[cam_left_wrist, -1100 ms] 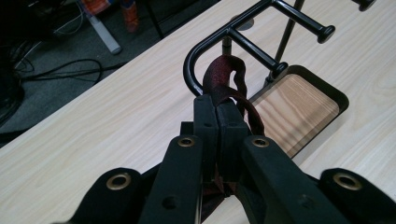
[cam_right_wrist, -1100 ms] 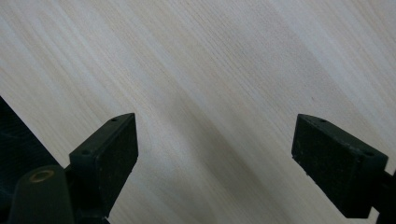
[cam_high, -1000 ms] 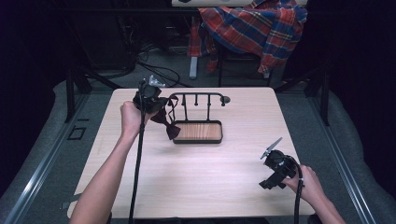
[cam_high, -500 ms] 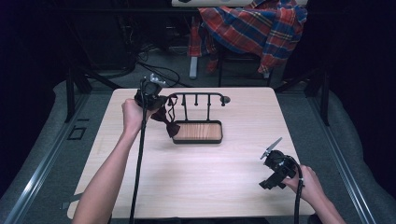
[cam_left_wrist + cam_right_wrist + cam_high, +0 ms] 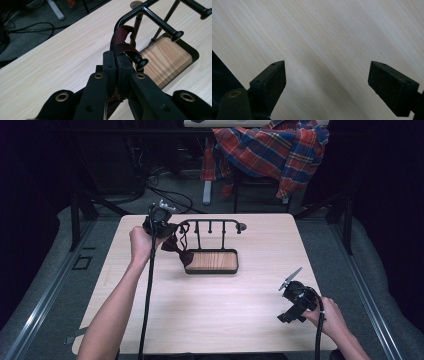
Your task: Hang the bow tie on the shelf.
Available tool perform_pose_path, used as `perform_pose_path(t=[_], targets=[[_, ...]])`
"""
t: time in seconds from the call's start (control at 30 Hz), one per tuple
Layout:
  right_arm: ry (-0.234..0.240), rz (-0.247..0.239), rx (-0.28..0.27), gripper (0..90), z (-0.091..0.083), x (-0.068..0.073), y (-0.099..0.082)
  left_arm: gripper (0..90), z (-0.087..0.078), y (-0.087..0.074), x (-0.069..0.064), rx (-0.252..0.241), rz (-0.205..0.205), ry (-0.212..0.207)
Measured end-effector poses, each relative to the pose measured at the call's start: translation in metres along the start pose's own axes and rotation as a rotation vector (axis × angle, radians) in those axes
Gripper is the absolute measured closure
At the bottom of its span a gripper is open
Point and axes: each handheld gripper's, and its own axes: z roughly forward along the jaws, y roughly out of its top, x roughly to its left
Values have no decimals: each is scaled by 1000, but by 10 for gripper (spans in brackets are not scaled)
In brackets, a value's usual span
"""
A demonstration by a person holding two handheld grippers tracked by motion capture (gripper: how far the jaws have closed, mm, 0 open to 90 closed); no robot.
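Since 1 s ago, bow tie (image 5: 178, 251) w/ left claw (image 5: 116, 63) shifted up toward rack (image 5: 210, 225), upper left of frame; claw pinches its strap. Risk: strap slips past peg if released early. Left gripper view shows strap looped at peg; right claw (image 5: 327, 86) wide over surface (image 5: 225, 320).

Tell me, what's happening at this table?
A person holds a gripping tool in each hand. The left tool is shut on the dark red strap of a bow tie, at a peg of the black rack that stands over a wooden tray. Whether the strap is already hooked on is hard to tell. The right tool is open over the bare table.
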Motion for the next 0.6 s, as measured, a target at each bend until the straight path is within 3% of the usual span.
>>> perform_pose_path(t=[0.1, 0.6], targets=[[5, 6, -11, 145, 1, 0, 0, 862, 3, -3, 2, 15, -10, -28], [3, 2, -4, 145, 0, 1, 0, 809, 11, -12, 0, 33, -13, -42]])
